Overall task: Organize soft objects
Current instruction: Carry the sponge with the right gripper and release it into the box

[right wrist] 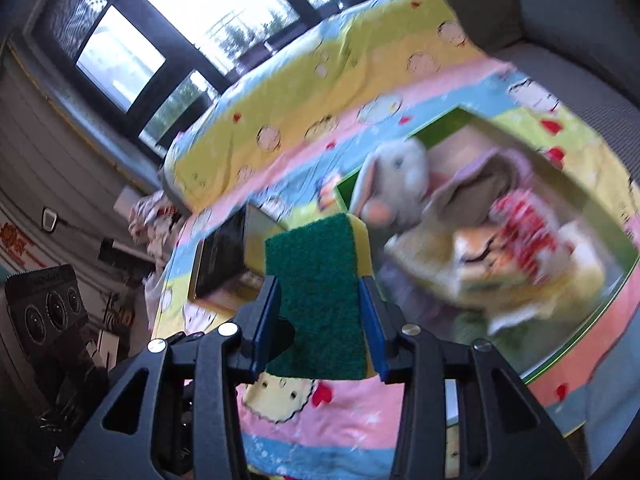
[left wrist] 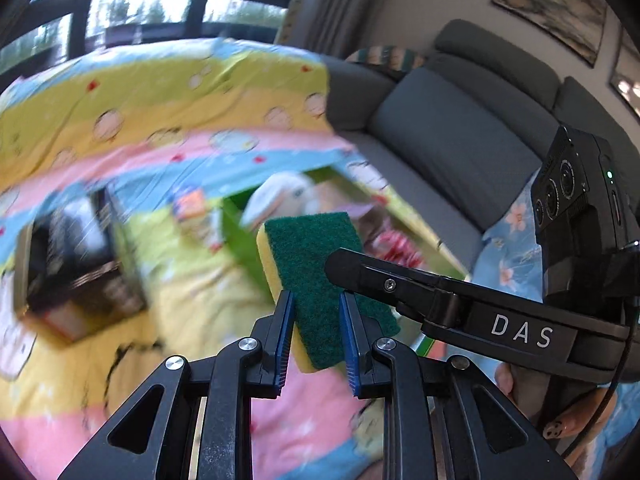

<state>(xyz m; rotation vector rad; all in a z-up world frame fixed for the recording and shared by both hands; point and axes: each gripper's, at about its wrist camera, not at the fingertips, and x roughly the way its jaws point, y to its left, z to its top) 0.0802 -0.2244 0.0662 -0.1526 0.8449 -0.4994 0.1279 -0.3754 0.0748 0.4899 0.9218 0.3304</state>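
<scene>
My left gripper [left wrist: 316, 300] is shut on a sponge [left wrist: 308, 252], green scouring side up over yellow foam, held above the patterned blanket [left wrist: 200, 92]. One finger [left wrist: 400, 284] of my right gripper crosses in front of that sponge from the right. In the right wrist view, my right gripper [right wrist: 319, 284] is shut on a similar green and yellow sponge [right wrist: 316, 260]. Beyond both sponges lies a green box [right wrist: 440, 120] [left wrist: 236, 236] holding a grey plush elephant [right wrist: 400, 176] [left wrist: 280, 192] and other soft toys.
A dark box [left wrist: 80, 256] [right wrist: 224, 256] lies on the blanket left of the green box. A grey sofa [left wrist: 440, 132] stands behind, and windows [right wrist: 120, 60] sit farther back. A person's hand [left wrist: 520, 384] grips the right gripper's handle. Both views are motion-blurred.
</scene>
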